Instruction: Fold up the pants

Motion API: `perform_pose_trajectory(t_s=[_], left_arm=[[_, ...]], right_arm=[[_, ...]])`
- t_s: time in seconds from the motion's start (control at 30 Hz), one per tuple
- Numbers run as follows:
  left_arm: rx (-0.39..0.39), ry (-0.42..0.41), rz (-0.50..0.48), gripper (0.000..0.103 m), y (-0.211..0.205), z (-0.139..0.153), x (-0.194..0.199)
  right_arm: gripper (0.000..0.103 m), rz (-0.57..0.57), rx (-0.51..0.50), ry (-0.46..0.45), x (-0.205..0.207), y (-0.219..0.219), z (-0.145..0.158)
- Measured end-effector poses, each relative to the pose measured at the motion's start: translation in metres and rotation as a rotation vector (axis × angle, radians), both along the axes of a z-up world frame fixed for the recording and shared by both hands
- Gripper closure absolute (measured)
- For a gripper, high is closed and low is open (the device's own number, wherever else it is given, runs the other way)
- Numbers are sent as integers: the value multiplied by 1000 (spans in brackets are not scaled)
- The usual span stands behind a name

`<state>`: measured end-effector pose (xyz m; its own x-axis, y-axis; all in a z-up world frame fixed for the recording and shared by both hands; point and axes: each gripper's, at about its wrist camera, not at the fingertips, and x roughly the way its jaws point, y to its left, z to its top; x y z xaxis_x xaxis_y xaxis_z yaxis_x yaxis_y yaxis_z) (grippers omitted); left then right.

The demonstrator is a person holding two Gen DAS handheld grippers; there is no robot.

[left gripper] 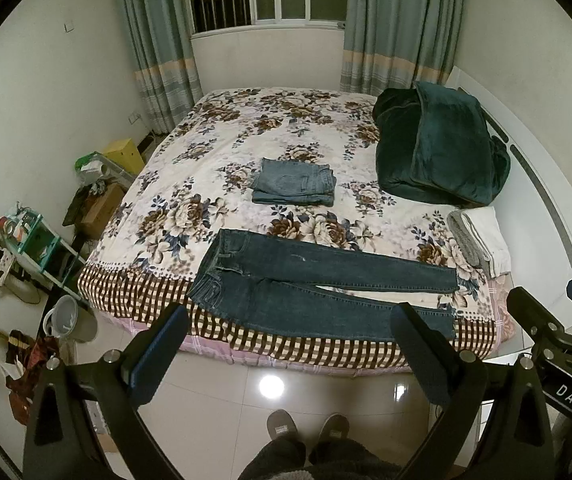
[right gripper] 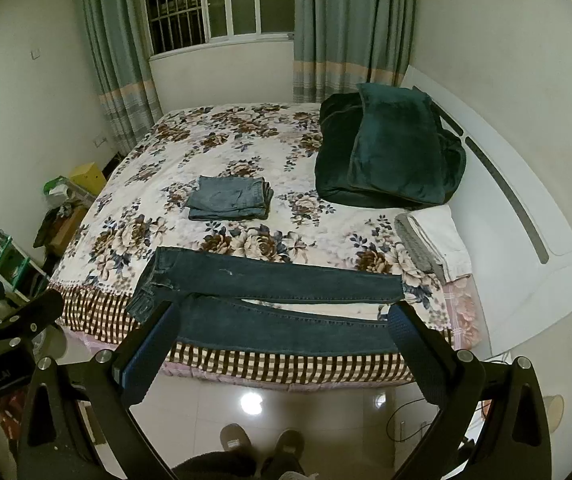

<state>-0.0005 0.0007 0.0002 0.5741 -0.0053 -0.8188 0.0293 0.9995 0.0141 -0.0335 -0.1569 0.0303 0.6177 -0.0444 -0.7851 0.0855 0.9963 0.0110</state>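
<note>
hiding pants [left gripper: 318,292] hem, right gripper [right gripper: 282,322] jaws apart

Dark blue pants [left gripper: 318,292] lie on a white bedspread [left gripper: 222,136] patterned with brown and blue flowers, its edge checked brown and cream. The folded jeans [left gripper: 294,184] are lighter blue, the blanket [left gripper: 442,148] deep green, the curtains [left gripper: 398,20] grey-green with a peach band

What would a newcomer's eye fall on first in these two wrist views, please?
Probably the dark blue jeans laid flat and unfolded along the near edge of the floral bedspread, legs slightly apart. Next, the folded lighter jeans in the middle of the bed and the dark green blanket heaped by the headboard. Both the left gripper and right gripper hang open, short of the bed.
</note>
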Motion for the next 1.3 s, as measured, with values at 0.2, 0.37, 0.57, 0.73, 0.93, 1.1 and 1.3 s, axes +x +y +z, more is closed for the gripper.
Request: perform_pose_trajectory(t_s=[0.2, 0.37, 0.57, 0.73, 0.93, 1.1, 1.3], left_arm=[[-1, -2, 1, 0, 0, 0, 0], [0, -4, 2, 0, 0, 0, 0], [-1, -5, 1, 0, 0, 0, 0], [-1, -6, 1, 0, 0, 0, 0], [-3, -7, -1, 0, 3, 3, -1], [-2, -9, 0, 0, 6, 5, 0], [-2, -6, -3, 0, 6, 5, 0]], right_arm=[[0, 7, 3, 4, -1, -2, 2], [0, 6, 3, 3, -1, 0, 3], [0, 6, 4, 3, -2, 2, 5], [0, 5, 7, 5, -4, 6, 7], [0, 6, 5, 8, -4, 12, 7], [0, 5, 10, 9, -6, 13, 7], [0, 4, 10, 7, -7, 15, 8]])
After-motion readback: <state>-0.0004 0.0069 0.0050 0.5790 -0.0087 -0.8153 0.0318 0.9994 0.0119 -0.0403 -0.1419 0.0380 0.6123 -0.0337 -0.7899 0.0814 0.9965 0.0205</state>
